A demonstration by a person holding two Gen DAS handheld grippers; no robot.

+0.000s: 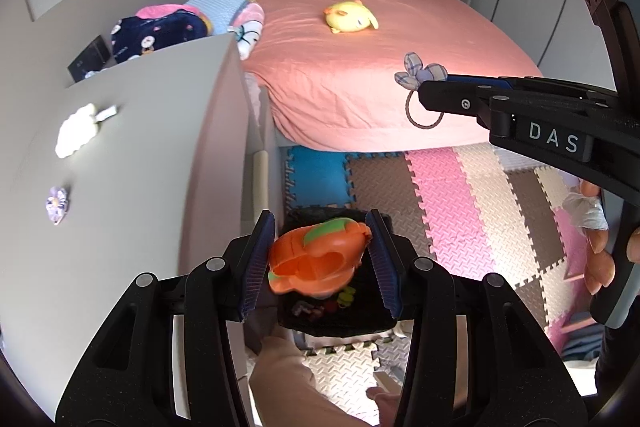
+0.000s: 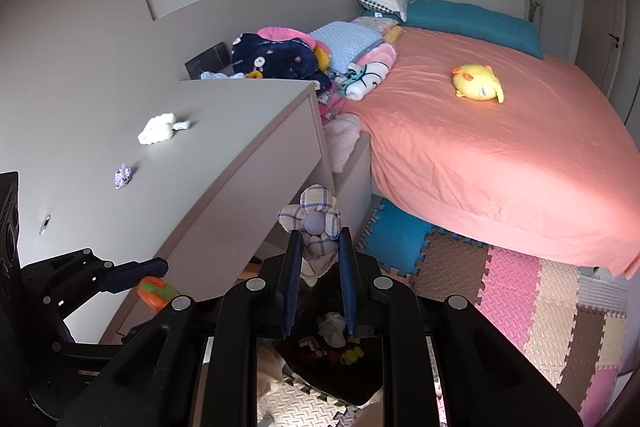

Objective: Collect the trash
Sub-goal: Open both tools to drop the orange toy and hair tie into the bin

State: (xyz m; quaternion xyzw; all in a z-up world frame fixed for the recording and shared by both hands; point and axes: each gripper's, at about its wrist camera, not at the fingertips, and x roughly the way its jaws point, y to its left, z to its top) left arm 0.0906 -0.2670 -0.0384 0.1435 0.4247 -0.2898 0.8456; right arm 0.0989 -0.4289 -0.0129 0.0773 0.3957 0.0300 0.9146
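My left gripper [image 1: 320,247] is shut on an orange and green plastic toy [image 1: 316,259], held above a black bin [image 1: 336,323] on the floor with small scraps inside. My right gripper [image 2: 320,239] is shut on a checked fabric flower hair tie [image 2: 314,217]; the same bin [image 2: 332,363] lies under it. The left wrist view shows the right gripper [image 1: 432,93] from the side, the hair tie [image 1: 420,73] at its tip. The left gripper [image 2: 160,269] with the toy [image 2: 156,291] appears low left in the right wrist view.
A grey cabinet top [image 2: 100,99] on the left bears a crumpled white tissue [image 2: 158,129] and a small purple flower [image 2: 123,175]. A pink bed [image 2: 500,147] holds a yellow plush [image 2: 478,83]. Foam puzzle mats [image 1: 460,211] cover the floor. A person's hand [image 1: 600,259] grips the right handle.
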